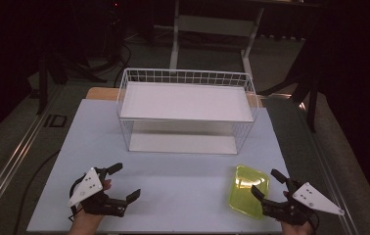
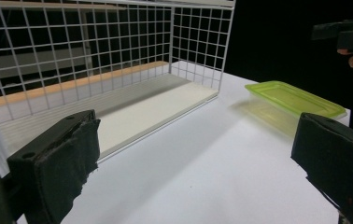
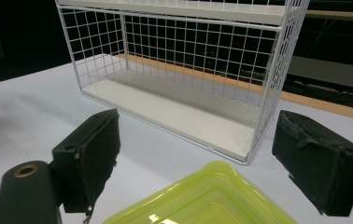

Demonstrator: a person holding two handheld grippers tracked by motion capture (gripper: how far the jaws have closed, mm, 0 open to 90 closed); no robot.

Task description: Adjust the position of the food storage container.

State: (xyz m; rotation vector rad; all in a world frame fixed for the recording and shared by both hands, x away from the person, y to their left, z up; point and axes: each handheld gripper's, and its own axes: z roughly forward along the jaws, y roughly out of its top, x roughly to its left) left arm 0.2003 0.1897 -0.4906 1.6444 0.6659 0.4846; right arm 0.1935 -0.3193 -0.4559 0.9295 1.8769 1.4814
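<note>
Yellow-green container (image 1: pixel 248 190) lies flat near the table's (image 1: pixel 173 171) front right edge, in front of the white wire rack (image 1: pixel 185 110); right gripper (image 1: pixel 266 186) hovers just beside it — jaws wide, nothing held; left gripper (image 1: pixel 122 182) well apart at front left — jaws wide, empty.

In my right gripper view the green container (image 3: pixel 202 198) runs off the bottom edge. The wire shelf's (image 2: pixel 118 60) top is cropped in both gripper views. Beyond the table, darkness swallows detail.
</note>
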